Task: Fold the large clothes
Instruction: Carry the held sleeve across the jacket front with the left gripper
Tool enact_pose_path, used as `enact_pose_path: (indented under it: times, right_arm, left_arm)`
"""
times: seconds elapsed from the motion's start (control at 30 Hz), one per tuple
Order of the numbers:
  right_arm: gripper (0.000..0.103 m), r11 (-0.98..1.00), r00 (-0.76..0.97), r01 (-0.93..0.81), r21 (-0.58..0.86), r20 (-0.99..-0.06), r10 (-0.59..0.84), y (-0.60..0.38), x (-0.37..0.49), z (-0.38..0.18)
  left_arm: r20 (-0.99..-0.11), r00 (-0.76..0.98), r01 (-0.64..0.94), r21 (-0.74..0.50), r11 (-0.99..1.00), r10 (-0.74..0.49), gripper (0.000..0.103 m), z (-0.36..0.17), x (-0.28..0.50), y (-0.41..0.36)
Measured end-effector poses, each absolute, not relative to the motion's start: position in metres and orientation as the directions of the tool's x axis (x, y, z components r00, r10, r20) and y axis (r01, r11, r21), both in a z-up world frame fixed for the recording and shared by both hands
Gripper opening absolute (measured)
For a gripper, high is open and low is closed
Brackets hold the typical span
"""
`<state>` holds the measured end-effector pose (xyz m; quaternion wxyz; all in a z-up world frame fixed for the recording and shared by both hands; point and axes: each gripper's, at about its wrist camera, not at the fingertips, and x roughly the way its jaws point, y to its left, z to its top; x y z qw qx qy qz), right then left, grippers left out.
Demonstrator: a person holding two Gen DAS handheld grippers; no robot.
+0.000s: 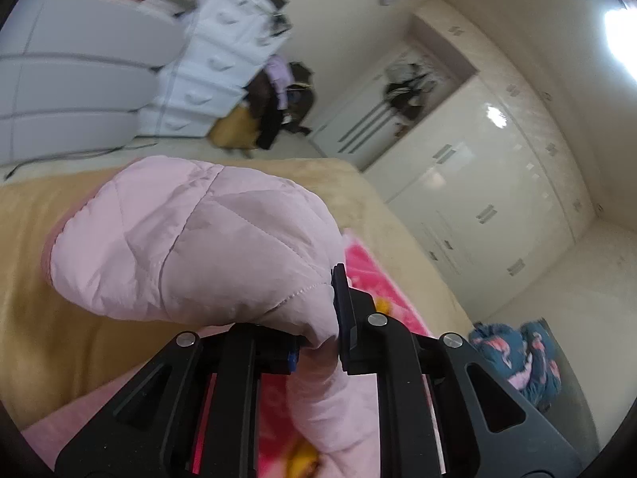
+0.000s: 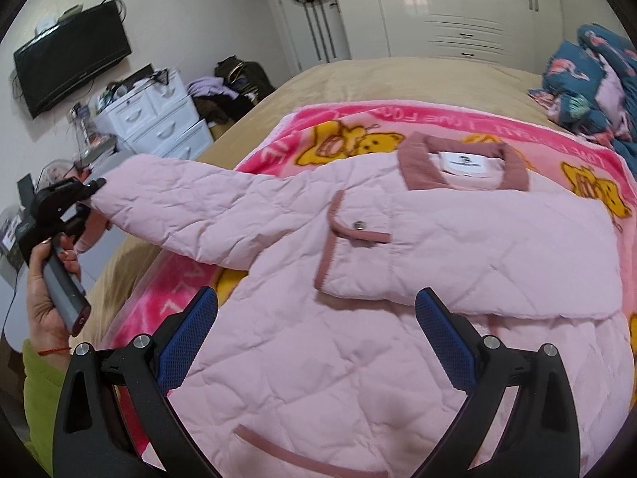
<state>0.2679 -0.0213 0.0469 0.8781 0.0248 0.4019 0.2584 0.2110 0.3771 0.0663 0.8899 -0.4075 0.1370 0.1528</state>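
- Left wrist view: the left tool point(image 1: 318, 342) is clamped on the cuff end of the pink quilted jacket's sleeve point(image 1: 187, 239) — the fabric bunches between the closed pads and bulges forward over them, lifted clear of the bed point(image 1: 59, 239).
- Under the sleeve lies the tan bedspread, with a strip of the bright pink blanket point(image 1: 374, 279) beside the tool; a blue flamingo-print bundle point(image 1: 517, 358) sits off the bed's far side edge.
- White wardrobes point(image 1: 458, 183) and a white chest of drawers point(image 1: 207, 79) stand past the bed.
- Right wrist view: the right tool point(image 2: 316, 338) stands with its blue pads wide apart, nothing between them, hovering over the lower body of the jacket point(image 2: 318, 358).
- The jacket lies front-up on the pink bear-print blanket point(image 2: 318, 131) across the middle of the bed, collar point(image 2: 466, 159) toward the far edge, one sleeve folded across the chest.
- The other sleeve point(image 2: 179, 203) stretches out past the bed's side edge — its cuff pinched in the left tool point(image 2: 93, 187), which a hand point(image 2: 47, 286) grips by the handle.
- A wall television point(image 2: 71, 55) hangs above the drawers.
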Motion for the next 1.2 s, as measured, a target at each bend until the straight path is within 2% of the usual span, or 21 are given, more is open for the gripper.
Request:
enact_pose_path:
  times: [0.37,0.57,0.93,1.2]
  right_arm:
    - [0.099,0.898,0.604,-0.338,0.282,-0.667,0.437,-0.078,0.256,0.053]
    - [0.099,0.907,0.618,-0.284,0.311,-0.664,0.421,-0.107,0.253,0.048]
    - [0.099,0.918,0.649,-0.151,0.366,-0.664,0.371,-0.167,0.246,0.037]
    - [0.099,0.925,0.671,-0.095,0.368,-0.663,0.332,-0.194,0.245,0.034]
  left_arm:
    - [-0.286,0.956,-0.232,-0.626,0.745,0.058,0.007,0.103,0.23,0.315]
    - [-0.253,0.967,-0.129,-0.546,0.828,-0.016,0.007,0.118,0.238,0.273]
    - [-0.227,0.958,0.056,-0.443,0.895,-0.173,0.007,0.127,0.242,0.2]
    - [-0.259,0.934,0.142,-0.36,0.922,-0.244,0.007,0.117,0.251,0.16]
